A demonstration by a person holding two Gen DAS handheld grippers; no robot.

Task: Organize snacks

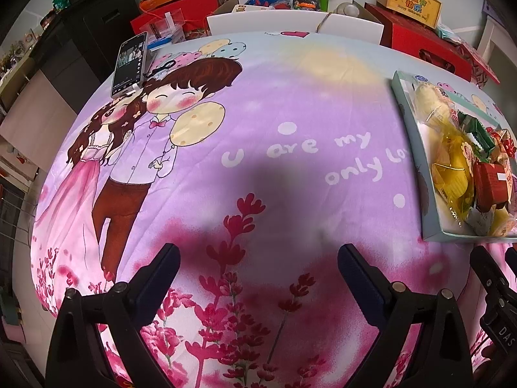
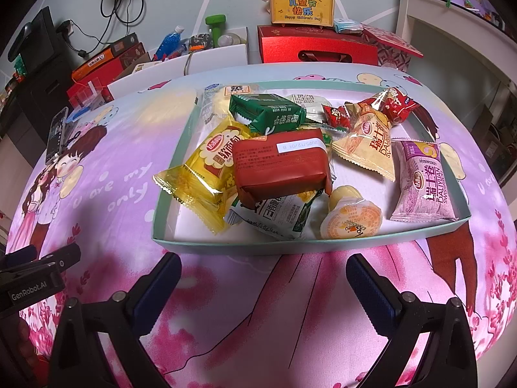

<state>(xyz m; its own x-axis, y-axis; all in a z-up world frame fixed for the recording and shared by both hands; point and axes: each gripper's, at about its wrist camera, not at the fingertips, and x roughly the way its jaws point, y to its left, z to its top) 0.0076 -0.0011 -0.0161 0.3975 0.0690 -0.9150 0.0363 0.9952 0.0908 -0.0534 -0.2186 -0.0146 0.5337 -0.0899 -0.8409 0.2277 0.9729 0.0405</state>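
The left gripper (image 1: pixel 258 255) hangs over the purple-and-pink cartoon-printed cloth (image 1: pixel 274 103) with its two black fingers spread wide and nothing between them. Ahead of it and off to its right lies the shallow pale-green cardboard tray (image 1: pixel 407 129) heaped with wrapped snacks. Far ahead to its left, a smartphone (image 1: pixel 129 64) with a lit screen lies flat on the cloth.

The right gripper (image 2: pixel 263 268) is likewise spread and empty, its tips just short of the tray's near wall (image 2: pixel 258 245). Straight ahead inside the tray, a red rectangular paper-wrapped pack (image 2: pixel 281 161) rests on top of a yellow crinkle-edged plastic packet (image 2: pixel 206 174) and a white-and-green sachet (image 2: pixel 278 216). Beyond it sits a dark green foil-wrapped block (image 2: pixel 268 111). Just right of the red pack stands a small clear jelly cup with an orange lid (image 2: pixel 350 220); further right lie a beige triangular pouch (image 2: pixel 368 148) and a purple swiss-roll packet (image 2: pixel 420 181).
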